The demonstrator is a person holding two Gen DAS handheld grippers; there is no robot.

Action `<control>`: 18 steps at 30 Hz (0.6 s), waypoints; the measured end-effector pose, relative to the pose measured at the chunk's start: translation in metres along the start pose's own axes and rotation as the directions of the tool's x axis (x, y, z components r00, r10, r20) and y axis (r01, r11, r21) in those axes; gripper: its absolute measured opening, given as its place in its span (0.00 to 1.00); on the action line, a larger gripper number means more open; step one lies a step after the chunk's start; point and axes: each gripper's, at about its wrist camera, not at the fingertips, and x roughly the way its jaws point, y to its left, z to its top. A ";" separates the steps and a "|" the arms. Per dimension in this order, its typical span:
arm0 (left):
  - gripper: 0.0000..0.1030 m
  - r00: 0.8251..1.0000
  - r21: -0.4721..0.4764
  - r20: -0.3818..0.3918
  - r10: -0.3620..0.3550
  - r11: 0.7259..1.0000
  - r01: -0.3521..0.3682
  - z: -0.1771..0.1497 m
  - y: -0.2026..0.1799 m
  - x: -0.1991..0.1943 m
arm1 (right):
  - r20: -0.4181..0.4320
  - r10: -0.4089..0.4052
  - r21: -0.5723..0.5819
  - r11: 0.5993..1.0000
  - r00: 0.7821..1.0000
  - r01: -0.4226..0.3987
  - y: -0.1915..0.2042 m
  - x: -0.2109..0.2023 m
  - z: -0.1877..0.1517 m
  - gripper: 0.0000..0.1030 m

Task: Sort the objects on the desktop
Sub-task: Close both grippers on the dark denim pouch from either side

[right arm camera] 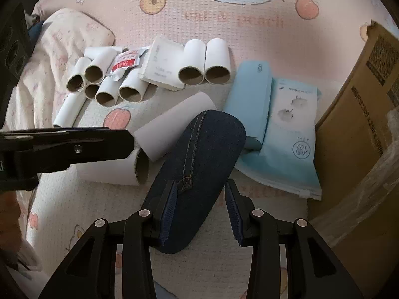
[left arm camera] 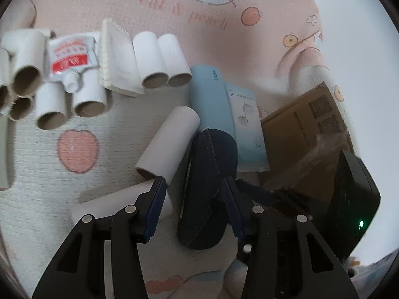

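A: What are the grippers doing?

B: The right gripper is straddling a dark denim case, jaws apparently pinching it, though contact is unclear. The left gripper is hovering with jaws open beside a smooth cardboard tube.

A: Where is the case?

B: It is lying on the textured pink mat, leaning against that tube.

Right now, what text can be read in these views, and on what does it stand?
"cat & peach": pink printed mat.
"300 x 250 x 200", seemingly, sideways: cardboard box; its other print is unreadable.
Red sachet, blue case, wipes pack: print too small or blurred.
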 end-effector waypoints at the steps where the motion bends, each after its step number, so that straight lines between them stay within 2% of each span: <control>1: 0.50 1.000 -0.017 -0.011 -0.029 0.999 0.029 0.002 0.001 0.005 | -0.007 0.014 0.006 1.000 1.000 -0.014 -0.001 0.001 0.000 0.35; 4: 0.48 0.996 -0.081 -0.051 -0.076 0.994 0.072 0.006 0.007 0.020 | -0.005 0.030 -0.007 1.000 1.000 -0.030 -0.001 0.002 0.002 0.35; 7: 0.42 0.993 -0.118 -0.085 -0.078 0.991 0.068 0.009 0.013 0.033 | 0.000 0.041 -0.020 0.999 0.999 -0.041 -0.002 0.002 0.002 0.35; 13: 0.39 0.985 -0.095 -0.150 -0.082 0.993 0.068 0.017 0.009 0.051 | -0.007 0.079 -0.045 0.996 0.997 -0.079 -0.006 0.002 0.001 0.36; 15: 0.42 0.978 -0.105 -0.176 -0.111 0.990 0.094 0.020 0.009 0.057 | -0.015 0.106 -0.036 0.994 0.994 -0.107 -0.009 0.003 0.002 0.36; 18: 0.43 0.977 -0.106 -0.174 -0.125 0.989 0.107 0.023 0.011 0.058 | -0.032 0.156 0.007 0.988 0.987 -0.156 -0.018 0.006 0.004 0.37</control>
